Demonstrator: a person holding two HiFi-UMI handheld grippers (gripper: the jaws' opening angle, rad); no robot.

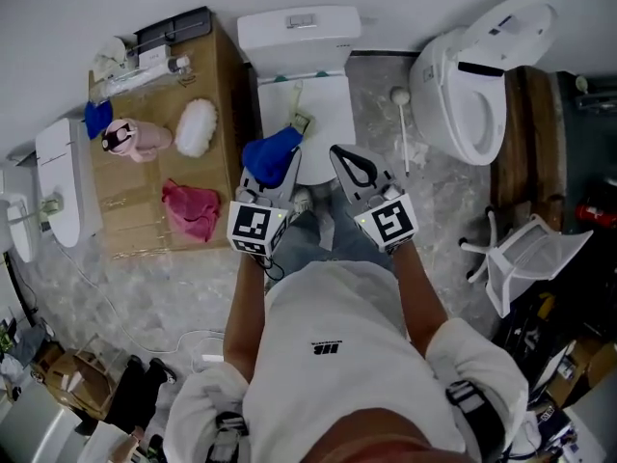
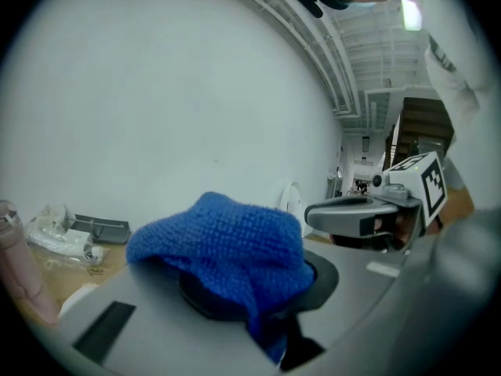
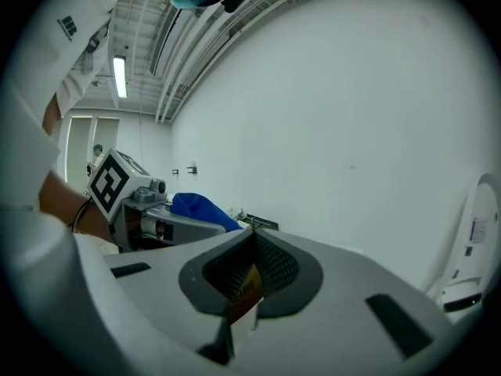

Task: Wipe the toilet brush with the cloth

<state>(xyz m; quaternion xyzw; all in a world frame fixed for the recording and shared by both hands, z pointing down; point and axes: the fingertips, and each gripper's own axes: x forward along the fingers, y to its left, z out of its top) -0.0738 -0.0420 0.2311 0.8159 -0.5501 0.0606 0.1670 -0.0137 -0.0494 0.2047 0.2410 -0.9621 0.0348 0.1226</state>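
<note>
In the head view both grippers are raised side by side in front of the person, over a white toilet (image 1: 307, 37). My left gripper (image 1: 273, 175) is shut on a bunched blue knitted cloth (image 1: 273, 154), which drapes over its jaws (image 2: 227, 245). My right gripper (image 1: 339, 154) has its jaws closed together, and a thin white piece with a yellow-brown label (image 3: 243, 292) is pinched between them; I cannot tell what it belongs to. A long white brush with a round end (image 1: 402, 128) is on the floor to the right. A small tagged stick (image 1: 301, 119) shows beside the cloth.
A wooden cabinet top (image 1: 135, 220) at the left carries a pink cloth (image 1: 191, 210), a white puff (image 1: 196, 126) and a pink bottle (image 1: 130, 140). A second toilet with a raised lid (image 1: 477, 85) and a white rack (image 1: 525, 249) stand at the right. A plain wall is ahead.
</note>
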